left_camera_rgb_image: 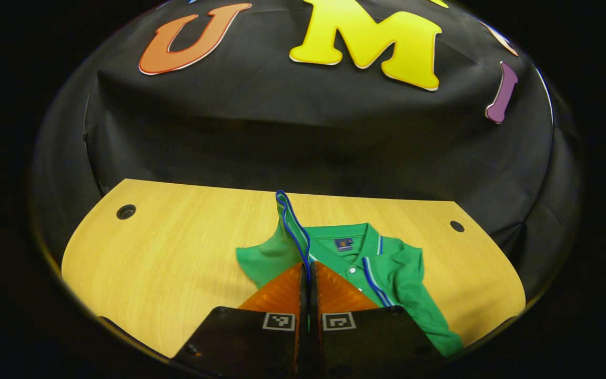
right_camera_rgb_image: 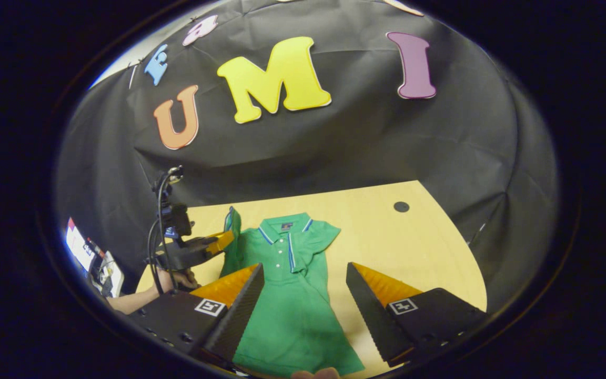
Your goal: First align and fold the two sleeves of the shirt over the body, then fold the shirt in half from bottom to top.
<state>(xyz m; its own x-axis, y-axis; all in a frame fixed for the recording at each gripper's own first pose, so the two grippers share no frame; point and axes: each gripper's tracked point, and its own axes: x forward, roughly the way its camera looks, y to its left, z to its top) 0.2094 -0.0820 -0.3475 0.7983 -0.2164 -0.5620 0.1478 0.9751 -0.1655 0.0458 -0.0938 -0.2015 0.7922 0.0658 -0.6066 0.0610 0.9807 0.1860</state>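
Left gripper view — gripper pinching sleeve

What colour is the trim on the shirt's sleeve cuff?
Blue and white on the green shirt; clearest in the left gripper view.

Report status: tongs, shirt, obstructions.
Left tongs shut on lifted sleeve. Right tongs open above shirt. Other sleeve already folded. Nothing in the way.

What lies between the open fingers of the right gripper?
In the right gripper view, the lower body of the green shirt lies between the right gripper's fingers, flat on the table; the fingers do not touch it.
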